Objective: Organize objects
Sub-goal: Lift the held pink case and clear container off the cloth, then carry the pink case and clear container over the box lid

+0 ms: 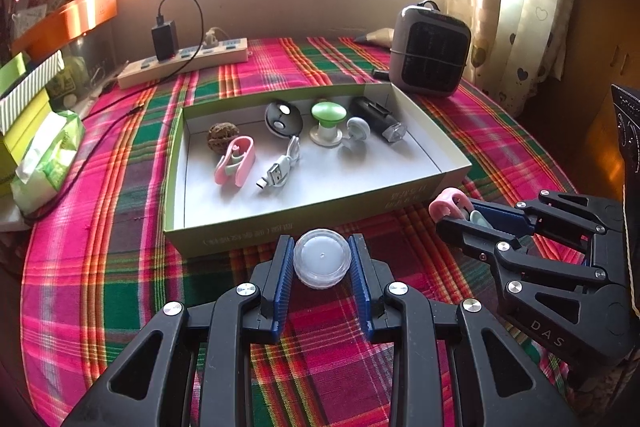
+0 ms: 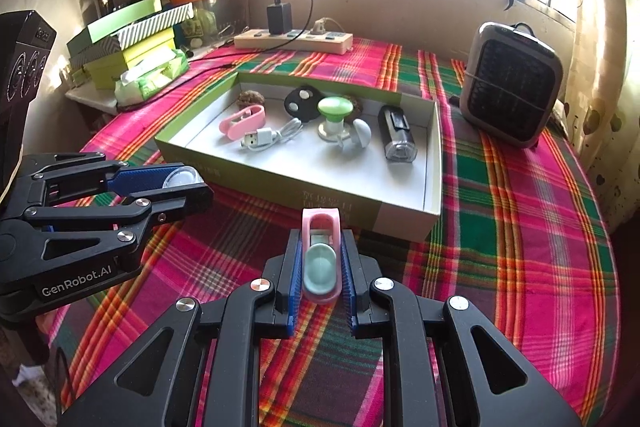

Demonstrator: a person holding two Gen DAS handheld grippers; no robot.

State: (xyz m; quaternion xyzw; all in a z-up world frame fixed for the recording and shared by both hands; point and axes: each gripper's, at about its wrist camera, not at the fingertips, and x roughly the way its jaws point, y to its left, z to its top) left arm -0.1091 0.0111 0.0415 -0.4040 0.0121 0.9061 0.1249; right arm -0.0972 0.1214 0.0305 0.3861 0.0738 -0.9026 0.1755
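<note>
Plaid tablecloth [image 1: 120, 267] beneath green box [image 1: 248, 239]

Home room, plaid tablecloth [image 1: 120, 227], heart-print curtain [image 1: 520, 27], power strip [image 1: 184, 63], small heater [image 2: 512, 87]

A grey heater [image 2: 512, 85] stands on the plaid cloth [image 2: 520, 227]; a power strip [image 2: 294, 41] with a black charger [image 2: 279, 19] lies by the wall, near stacked green boxes [image 2: 128, 45]

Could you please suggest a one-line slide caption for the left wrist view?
Left gripper grips a clear round container before the open box; right gripper holds a pink clip.
</note>
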